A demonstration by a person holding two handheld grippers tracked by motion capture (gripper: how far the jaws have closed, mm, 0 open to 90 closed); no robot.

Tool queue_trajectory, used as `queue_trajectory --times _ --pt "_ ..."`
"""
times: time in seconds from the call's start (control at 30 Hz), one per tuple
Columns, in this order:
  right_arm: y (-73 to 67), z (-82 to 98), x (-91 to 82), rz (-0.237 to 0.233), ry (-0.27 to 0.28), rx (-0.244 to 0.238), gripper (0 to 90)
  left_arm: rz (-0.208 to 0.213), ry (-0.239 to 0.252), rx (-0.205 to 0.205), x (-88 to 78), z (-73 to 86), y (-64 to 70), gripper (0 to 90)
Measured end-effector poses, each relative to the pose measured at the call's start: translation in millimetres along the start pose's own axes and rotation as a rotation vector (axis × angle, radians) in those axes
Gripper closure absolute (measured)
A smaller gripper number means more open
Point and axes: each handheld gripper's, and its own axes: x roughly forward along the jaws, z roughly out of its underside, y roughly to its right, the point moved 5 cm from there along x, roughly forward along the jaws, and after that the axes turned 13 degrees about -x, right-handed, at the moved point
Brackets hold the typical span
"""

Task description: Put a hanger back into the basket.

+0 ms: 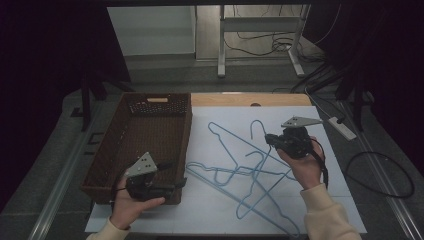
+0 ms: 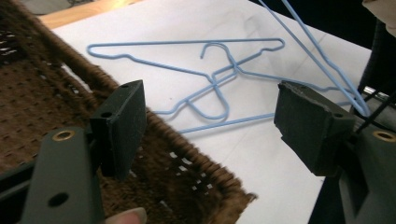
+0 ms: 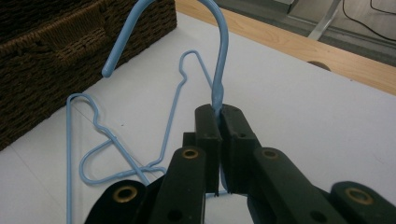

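Several light-blue wire hangers lie tangled on a white sheet (image 1: pixel 305 200). My right gripper (image 1: pixel 270 140) (image 3: pixel 219 114) is shut on the neck of one hanger (image 1: pixel 257 124) (image 3: pixel 220 51), just under its hook, which curls up and leftward above the jaws. That hanger's frame slopes down toward the table's front. Two other hangers (image 1: pixel 227 172) (image 2: pixel 215 79) rest flat and crossed beside the basket. My left gripper (image 1: pixel 172 175) (image 2: pixel 210 126) is open with nothing between its pads, hovering over the front right corner of the brown wicker basket (image 1: pixel 187 130) (image 2: pixel 196 158).
The wicker basket (image 3: pixel 46 46) takes up the table's left side, and its inside looks bare. A wooden table edge (image 1: pixel 250 100) runs along the back of the sheet. A power strip (image 1: pixel 342 127) and cables lie on the floor at right.
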Motion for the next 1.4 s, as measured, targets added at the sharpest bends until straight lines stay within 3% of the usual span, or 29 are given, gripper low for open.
queue_trajectory --times 0.33,0.53,0.93,1.4 --pt "-10.0 -7.3 3.1 -0.013 0.009 -0.010 86.9 0.045 -0.032 0.028 23.6 -13.9 26.5 26.6" --pt "-14.5 -10.3 3.9 -0.016 0.015 -0.011 87.0 0.065 -0.058 0.024 39.0 -20.2 37.4 26.7" --pt "-22.3 -14.5 5.7 0.026 0.007 -0.032 86.9 0.114 -0.108 0.023 71.0 -24.7 61.2 27.5" --pt "-31.9 -16.1 10.7 0.030 0.009 -0.039 86.9 0.142 -0.163 0.007 120.4 -32.7 81.7 30.9"
